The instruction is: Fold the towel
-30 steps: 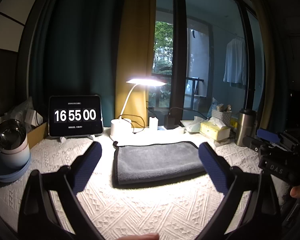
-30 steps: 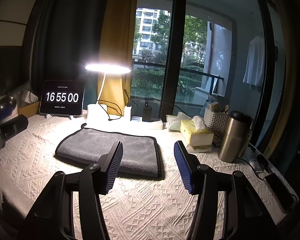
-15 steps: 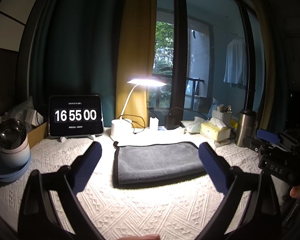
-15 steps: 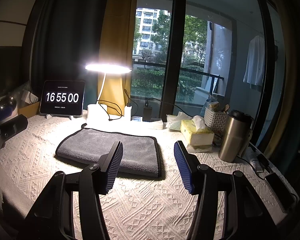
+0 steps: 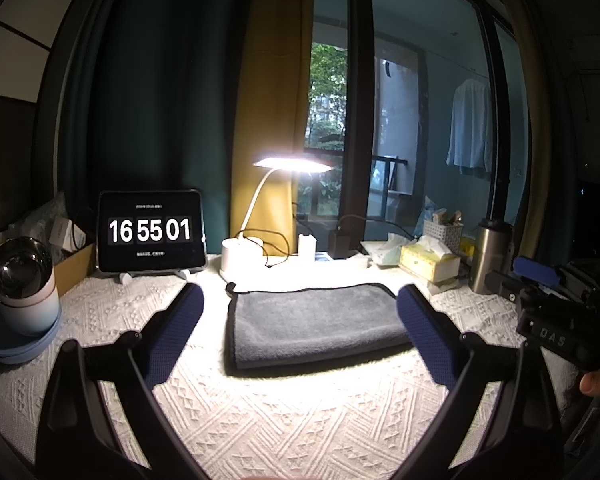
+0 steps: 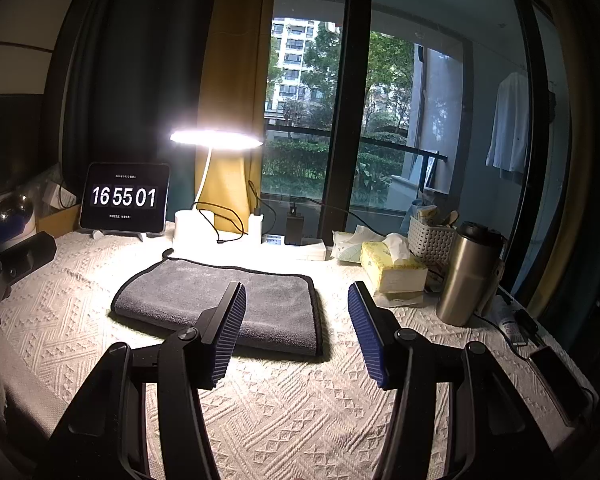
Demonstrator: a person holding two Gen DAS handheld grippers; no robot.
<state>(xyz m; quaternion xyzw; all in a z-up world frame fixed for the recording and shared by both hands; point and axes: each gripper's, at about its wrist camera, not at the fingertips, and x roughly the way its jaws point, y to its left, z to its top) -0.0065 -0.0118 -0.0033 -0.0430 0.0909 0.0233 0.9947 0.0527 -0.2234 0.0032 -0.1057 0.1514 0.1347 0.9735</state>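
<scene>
Grey microfibre with a dark piped border, the towel [image 5: 316, 324] lies flat on the desk [image 5: 300, 420], already looking doubled over, straight ahead of the left hand-held gripper [image 5: 300, 320] and ahead and slightly to the left of the right hand-held gripper [image 6: 296, 320]. Both hang above the white textured desk cover with their blue pads spread wide and nothing between them; neither touches the cloth.

The step in hand looks like the first reach for a grasp. To do it well, each hand-held gripper should probably come down on a near corner, the right one on the corner just ahead of its left pad, the left one on the near corner ahead and to its left. Pinching the piped edge rather than the plush middle should catch every layer and keep the fold line straight when the near edge is carried over to the far one.

Room is generous on the near side: bare cover lies between the pads and the towel's front edge. Beyond the far edge things crowd in, with the lamp [image 6: 214, 140] base and its cables just behind the towel. To the right of the right hand-held gripper stand a tissue box [image 6: 392, 268] and a steel flask [image 6: 468, 276], so a wide sweep that way risks a knock.
</scene>
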